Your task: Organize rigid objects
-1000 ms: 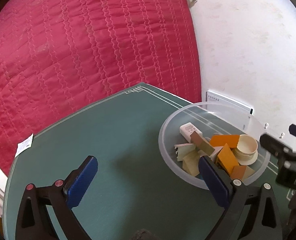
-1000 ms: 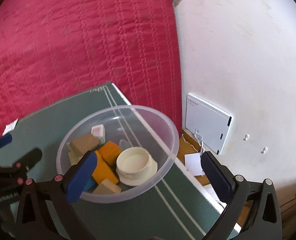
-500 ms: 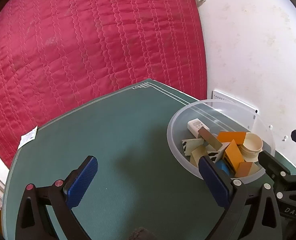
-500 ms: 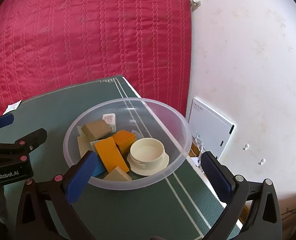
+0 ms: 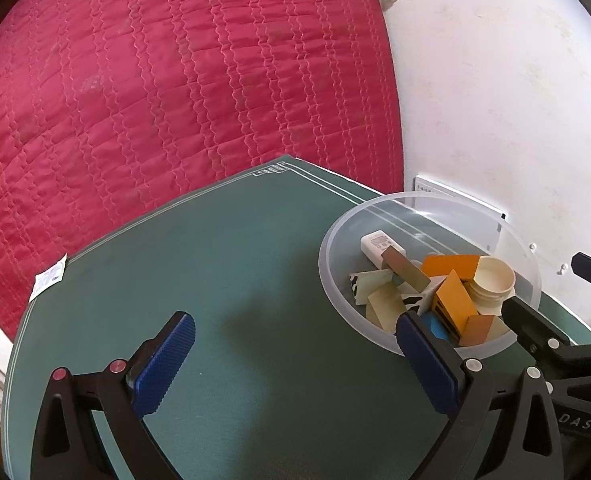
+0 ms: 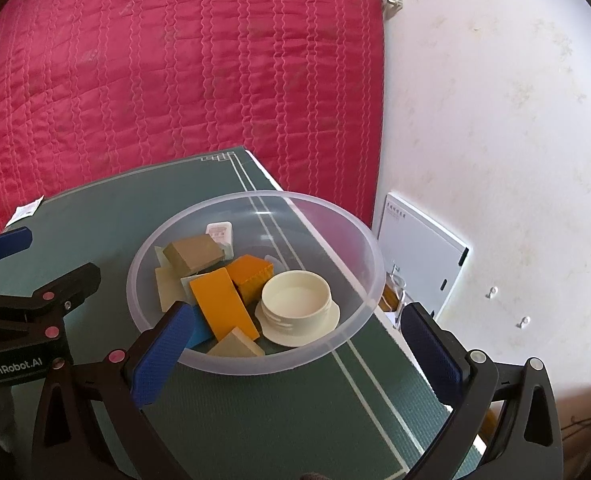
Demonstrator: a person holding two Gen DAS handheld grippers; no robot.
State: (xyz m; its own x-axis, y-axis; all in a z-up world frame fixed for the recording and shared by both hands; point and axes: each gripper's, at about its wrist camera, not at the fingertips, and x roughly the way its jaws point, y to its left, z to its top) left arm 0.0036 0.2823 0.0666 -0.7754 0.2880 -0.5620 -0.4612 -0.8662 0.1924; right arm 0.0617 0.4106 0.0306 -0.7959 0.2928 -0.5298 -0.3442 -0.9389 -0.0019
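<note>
Both views have drawn back slightly, showing more green bench (image 5: 255, 320). Near its right edge sits the translucent bowl (image 6: 355, 236), filled with orange, tan and cream blocks (image 6: 219, 304) and a cream round lid (image 6: 295, 296). Left hand-held gripper (image 5: 291, 364) and right hand-held gripper (image 6: 295, 354) are spread wide, empty. Lower blocks are hidden in the pile.

Both wrist views overlook one bowl (image 5: 335, 276) closely.
</note>
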